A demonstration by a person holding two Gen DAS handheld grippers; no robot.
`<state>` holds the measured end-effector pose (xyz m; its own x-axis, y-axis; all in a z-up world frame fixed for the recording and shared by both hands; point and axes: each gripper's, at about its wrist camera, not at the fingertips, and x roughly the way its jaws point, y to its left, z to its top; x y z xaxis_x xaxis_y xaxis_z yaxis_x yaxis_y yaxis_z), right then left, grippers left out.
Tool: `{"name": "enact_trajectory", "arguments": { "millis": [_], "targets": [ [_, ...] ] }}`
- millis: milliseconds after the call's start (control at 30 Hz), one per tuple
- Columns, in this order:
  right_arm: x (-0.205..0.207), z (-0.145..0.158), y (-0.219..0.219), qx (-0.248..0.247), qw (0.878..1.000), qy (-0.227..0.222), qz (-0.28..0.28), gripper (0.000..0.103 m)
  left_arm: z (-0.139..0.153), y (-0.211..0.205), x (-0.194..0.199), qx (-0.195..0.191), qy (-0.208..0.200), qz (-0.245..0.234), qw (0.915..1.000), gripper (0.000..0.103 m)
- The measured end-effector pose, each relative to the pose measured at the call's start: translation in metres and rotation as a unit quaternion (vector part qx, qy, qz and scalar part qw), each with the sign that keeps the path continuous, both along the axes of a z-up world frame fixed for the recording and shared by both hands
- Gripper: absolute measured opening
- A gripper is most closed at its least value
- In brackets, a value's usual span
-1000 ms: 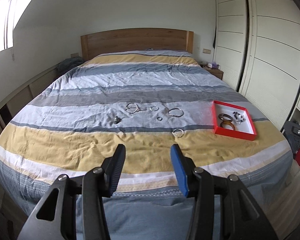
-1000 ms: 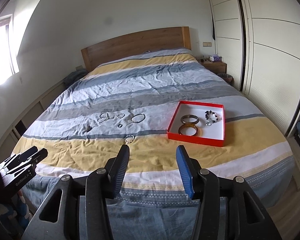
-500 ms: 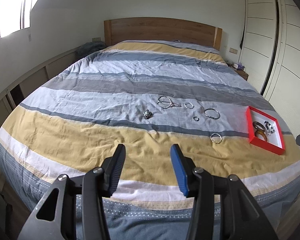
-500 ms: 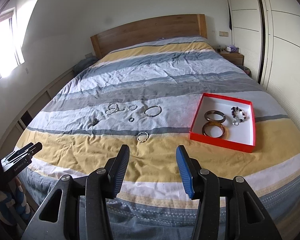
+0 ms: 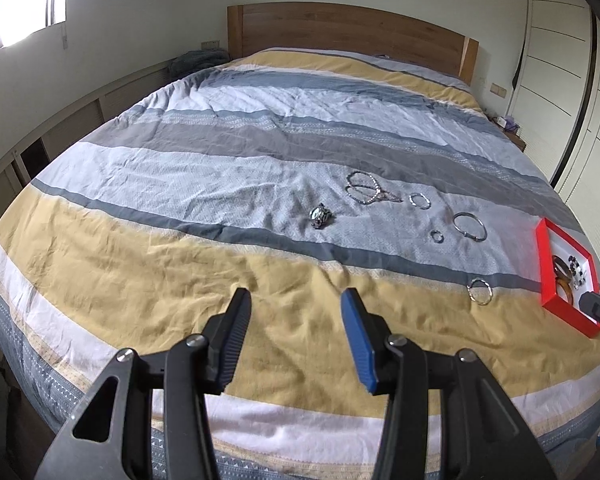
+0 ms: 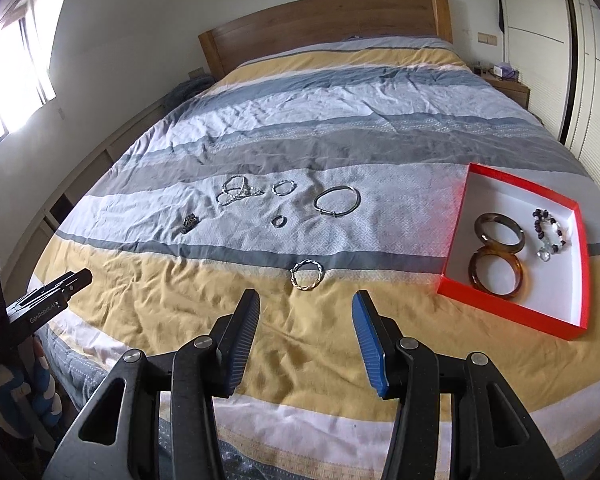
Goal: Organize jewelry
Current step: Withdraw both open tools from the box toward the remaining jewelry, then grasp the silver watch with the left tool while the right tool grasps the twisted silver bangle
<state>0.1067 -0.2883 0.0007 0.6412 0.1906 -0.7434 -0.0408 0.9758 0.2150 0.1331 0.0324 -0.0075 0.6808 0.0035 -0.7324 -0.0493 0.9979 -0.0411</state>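
— Six loose pieces lie on the bed (image 6: 340, 80); which comes first?

— Probably the twisted bangle (image 6: 307, 275), at twelve o'clock just beyond the right claw (image 6: 306, 334). It looks light and stiff, a thin metal hoop lying flat on soft quilt.

— Slippery?

— Likely. I'd pinch across the rim at one side, pressing slightly into the fabric so a finger slides under.

— And the claws?

— Right claw spread and empty. Left claw (image 5: 296, 338) spread too, holding nothing.

— Destination?

— The red tray (image 6: 500, 308) at two o'clock, already holding two bangles and a beaded bracelet (image 6: 550, 232). The chain bracelet (image 6: 234, 191) is limp; grab it mid-bunch.
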Motion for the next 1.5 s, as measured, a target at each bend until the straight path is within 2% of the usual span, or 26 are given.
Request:
{"name": "enact_trajectory", "arguments": {
  "millis": [333,633,867,933,1100,1300,1500],
  "targets": [
    [0.060,-0.050,0.007,0.008,0.999,0.044,0.022,0.046,-0.032,0.000,0.055,0.003,0.026,0.020,0.9995,0.045],
    [0.103,-0.097,0.010,0.010,0.996,0.082,0.036,0.035,-0.051,0.003,0.112,-0.004,0.027,0.025,0.9993,0.045],
    [0.123,-0.123,0.016,0.004,0.994,0.101,0.048,0.026,-0.067,0.001,0.152,-0.024,0.033,0.015,0.9991,0.045],
    [0.127,-0.128,0.017,-0.002,0.994,0.102,0.051,0.023,-0.073,-0.002,0.162,-0.027,0.036,0.010,0.9989,0.045],
    [0.136,-0.134,0.014,-0.009,0.994,0.095,0.047,0.008,-0.092,-0.014,0.185,-0.025,0.048,-0.001,0.9985,0.045],
    [0.142,-0.140,0.005,0.014,0.995,0.090,0.044,0.006,-0.114,-0.020,0.202,-0.011,0.061,-0.002,0.9981,0.045],
    [0.142,-0.142,0.007,0.018,0.996,0.079,0.046,0.006,-0.120,-0.022,0.208,-0.005,0.056,-0.002,0.9984,0.044]
  ]
}}
